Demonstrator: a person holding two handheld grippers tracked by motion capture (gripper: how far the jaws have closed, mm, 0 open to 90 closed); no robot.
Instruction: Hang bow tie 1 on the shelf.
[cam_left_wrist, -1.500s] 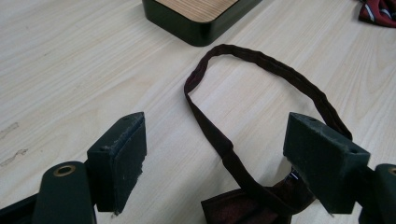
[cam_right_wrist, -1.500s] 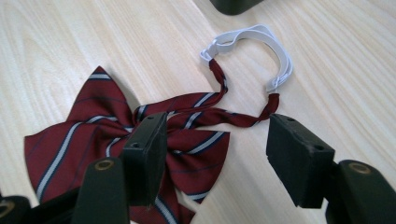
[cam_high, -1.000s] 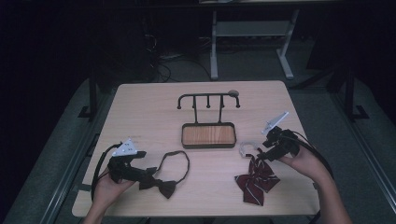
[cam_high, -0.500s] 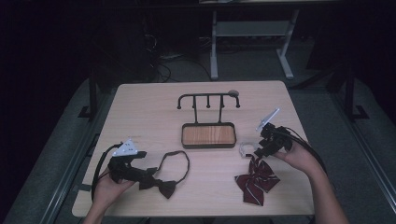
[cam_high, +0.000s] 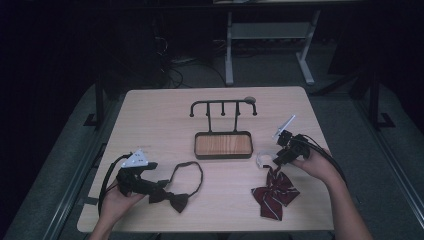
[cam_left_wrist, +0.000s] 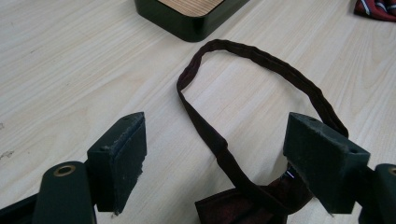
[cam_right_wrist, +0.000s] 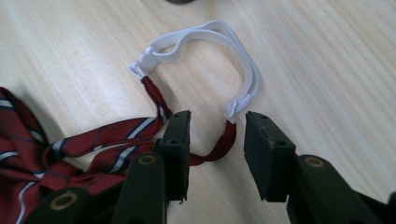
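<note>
Left of the wooden tray (cam_high: 223, 145), the left tool (cam_left_wrist: 219, 163) gapes wide over the dark bow tie (cam_high: 172, 199), gripping nothing. Right of the tray, the right tool (cam_right_wrist: 215, 140) is half open astride the striped bow tie's (cam_high: 274, 192) red strap end, with the hand (cam_high: 320, 167) low over the surface (cam_high: 150, 125).

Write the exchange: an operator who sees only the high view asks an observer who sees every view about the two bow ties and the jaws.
Operator: Is the right gripper shut on the striped bow tie?
Observer: No. Its jaws stand open, either side of the red strap end below the white elastic loop.
Operator: And the left gripper?
Observer: Open too. The strap of the dark bow tie runs up between its jaws.
</note>
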